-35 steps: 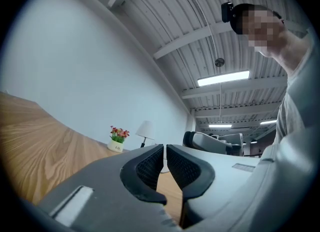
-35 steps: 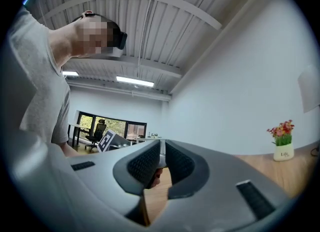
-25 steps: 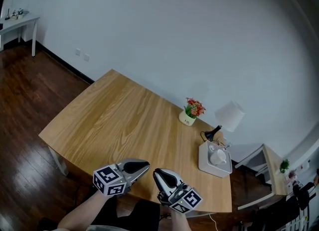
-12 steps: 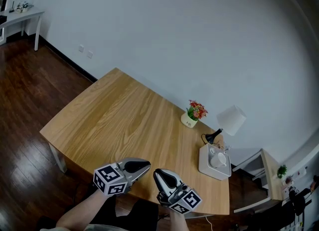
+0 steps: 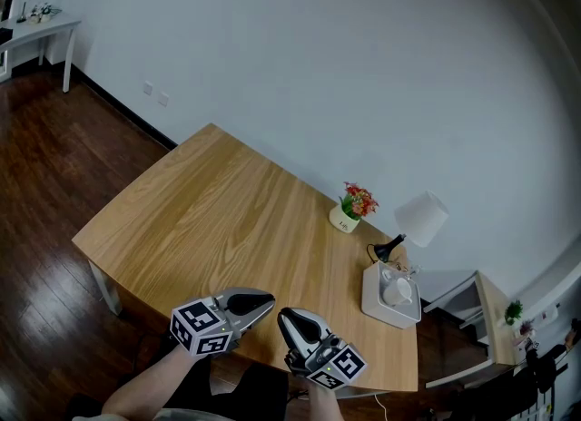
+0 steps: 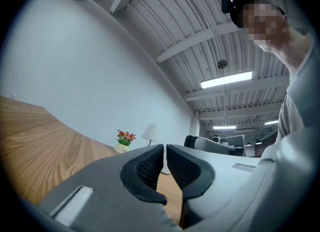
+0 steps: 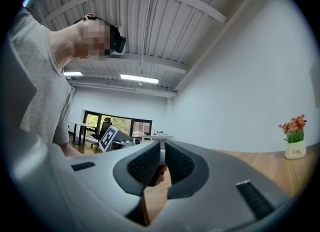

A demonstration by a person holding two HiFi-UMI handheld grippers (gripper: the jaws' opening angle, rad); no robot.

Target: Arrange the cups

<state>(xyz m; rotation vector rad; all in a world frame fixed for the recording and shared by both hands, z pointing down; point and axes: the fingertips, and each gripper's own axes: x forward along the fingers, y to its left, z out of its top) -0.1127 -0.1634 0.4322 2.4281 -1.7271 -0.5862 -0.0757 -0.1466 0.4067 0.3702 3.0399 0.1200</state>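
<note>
**Grippers parked at the near edge, cups off to the right**

Left gripper (image 5: 269, 300) hovers over the near edge of the tabletop (image 5: 209, 220). Its own view shows the jaws pressed together with nothing between them. Right gripper (image 5: 283, 316) sits just beside it, clenched and empty too, with the tips almost facing each other.

Further right, a flower pot (image 5: 345, 218) stands at the far edge. Beyond it a white tray (image 5: 370, 299) lies near the right edge, with the white cups (image 5: 397, 289) inside it. How many there are, or how they sit, is too small to tell. A lamp (image 5: 419, 215) stands just behind the tray, toward the far right corner.

This fits cups waiting in the tray to be sorted, and equally cups already set there with your hands back at rest. Either way, hold both grippers off the wood and keep their tips from knocking. Look closely at the tray before judging the order. Any approach there looks tight, I judge, with the lamp close behind and the pot near.
</note>
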